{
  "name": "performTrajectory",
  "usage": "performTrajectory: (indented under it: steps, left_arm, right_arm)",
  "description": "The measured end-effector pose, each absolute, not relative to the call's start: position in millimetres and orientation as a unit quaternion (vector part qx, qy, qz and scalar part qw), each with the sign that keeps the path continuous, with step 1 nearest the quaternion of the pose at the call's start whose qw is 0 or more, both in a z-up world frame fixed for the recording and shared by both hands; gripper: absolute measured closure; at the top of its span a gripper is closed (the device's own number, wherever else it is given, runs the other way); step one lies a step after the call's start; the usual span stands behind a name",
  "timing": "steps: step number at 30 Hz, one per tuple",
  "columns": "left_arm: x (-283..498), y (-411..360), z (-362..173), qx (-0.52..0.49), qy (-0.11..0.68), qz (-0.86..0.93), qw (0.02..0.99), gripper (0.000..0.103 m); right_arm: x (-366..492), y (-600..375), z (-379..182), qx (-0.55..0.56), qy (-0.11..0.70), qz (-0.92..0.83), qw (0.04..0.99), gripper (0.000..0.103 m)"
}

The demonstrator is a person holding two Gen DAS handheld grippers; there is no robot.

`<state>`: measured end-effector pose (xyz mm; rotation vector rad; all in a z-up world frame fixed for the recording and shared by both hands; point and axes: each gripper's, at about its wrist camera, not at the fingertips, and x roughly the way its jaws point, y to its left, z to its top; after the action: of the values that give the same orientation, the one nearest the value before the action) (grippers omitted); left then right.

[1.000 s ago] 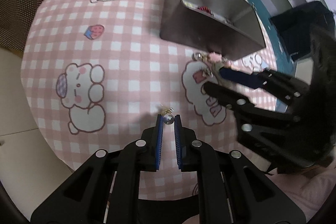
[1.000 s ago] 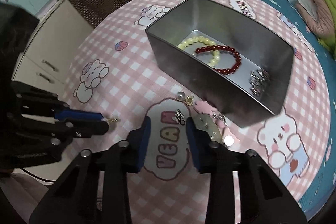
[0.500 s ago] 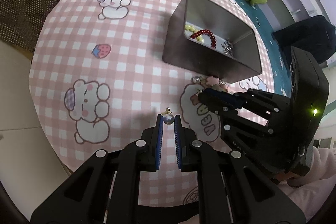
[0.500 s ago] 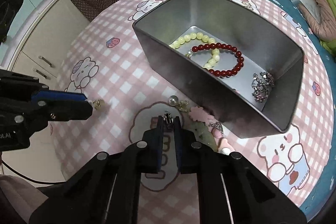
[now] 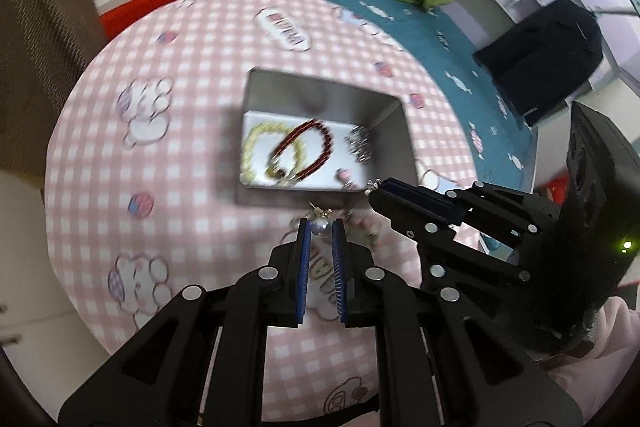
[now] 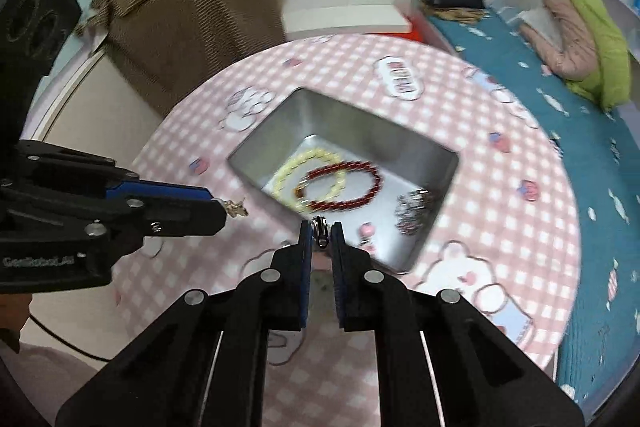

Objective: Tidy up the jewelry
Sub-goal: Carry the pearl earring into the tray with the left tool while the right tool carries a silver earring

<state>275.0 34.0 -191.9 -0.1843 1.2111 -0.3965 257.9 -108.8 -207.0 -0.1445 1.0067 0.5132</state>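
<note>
A round table point(image 5: 192, 155) in pink checked cloth bears a metal tin point(image 5: 324, 91) just beyond the tongs' tips.

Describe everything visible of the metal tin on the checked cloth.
The metal tin is a grey, open-topped rectangular box with plain, dull-shiny walls and no lid in sight. It stands upright on the pink checked tablecloth. Inside, on its pale floor, lie a yellow bead bracelet overlapped by a red bead bracelet, a silvery cluster by one end wall and a small pink piece near the front wall. Neither hand-held gripper touches it; the picture is motion-blurred.
</note>
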Motion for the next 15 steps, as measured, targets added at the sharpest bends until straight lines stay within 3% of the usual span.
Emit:
performTrajectory:
  steps: [15]
  left_arm:
    - [309.8, -5.8, -206.5, -0.065, 0.573, -0.232, 0.783, 0.092]
  right_arm:
    - [266.4, -135.4, -207.0, -0.059, 0.488, 0.184, 0.851, 0.091]
